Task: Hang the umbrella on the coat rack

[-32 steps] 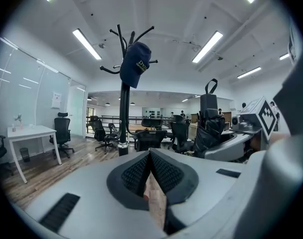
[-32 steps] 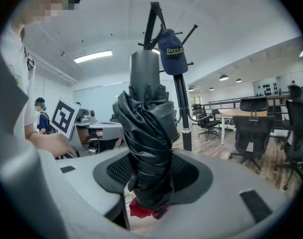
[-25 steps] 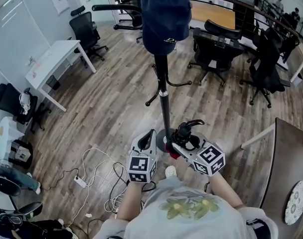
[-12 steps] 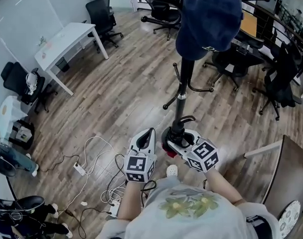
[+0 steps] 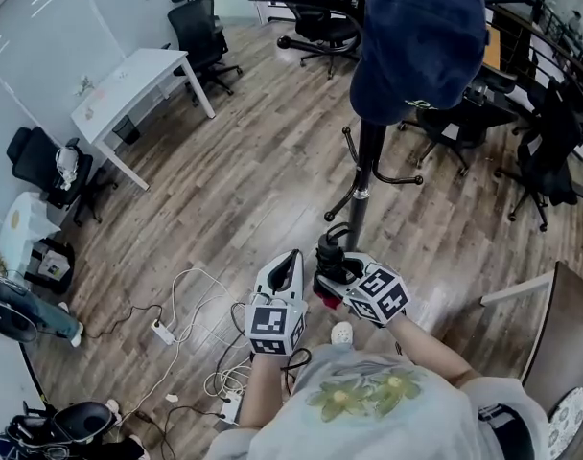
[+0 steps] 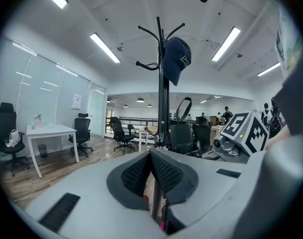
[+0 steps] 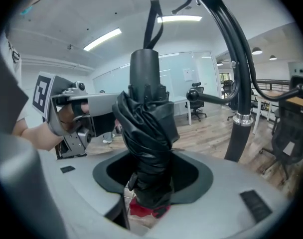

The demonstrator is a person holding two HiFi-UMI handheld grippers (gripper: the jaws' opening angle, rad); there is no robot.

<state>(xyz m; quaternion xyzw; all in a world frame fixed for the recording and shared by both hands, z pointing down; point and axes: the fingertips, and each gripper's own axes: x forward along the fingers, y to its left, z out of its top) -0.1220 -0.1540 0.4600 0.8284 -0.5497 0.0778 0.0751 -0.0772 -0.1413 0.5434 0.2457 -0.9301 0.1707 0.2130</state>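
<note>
Holding the folded black umbrella [image 7: 147,133] in the right gripper [image 7: 150,185], jaws part-way in and pressed on the bunched fabric low on the bundle, not on the hard handle. Keeping the left gripper [image 6: 150,157] closed on nothing, pads together, just beside the right claw on its left. Standing close to the coat rack [image 6: 160,78], pole [image 7: 237,83] ahead of the right claw and off to its right, apart from the umbrella. Lower hooks [image 5: 408,178] ahead of and above the claw; cap [image 5: 421,36] on a top hook, high above both claws.

Risks, by judgement:
- Gripping soft cloth rather than anything rigid, so liable to slip or swivel between the pads during a lift, throwing the far end off line.
- Needing to thread a narrow strap loop [image 7: 152,19] over a hook tip. Easy to miss with the loop limp, or to snag on the cap if aiming high.
- Likely to knock the pole with the bundle in swinging toward a hook, given the nearness.
- Could also release before seating the loop, dropping the umbrella to the wooden floor [image 5: 224,190].

Long axis rising out from between the jaws, leaning away from the claw, nearer upright than flat to judge by the foreshortened shape in the head view. Handle end and strap loop farthest from the claw and uppermost. Opposite end down at the claw, hidden beneath the jaws.
</note>
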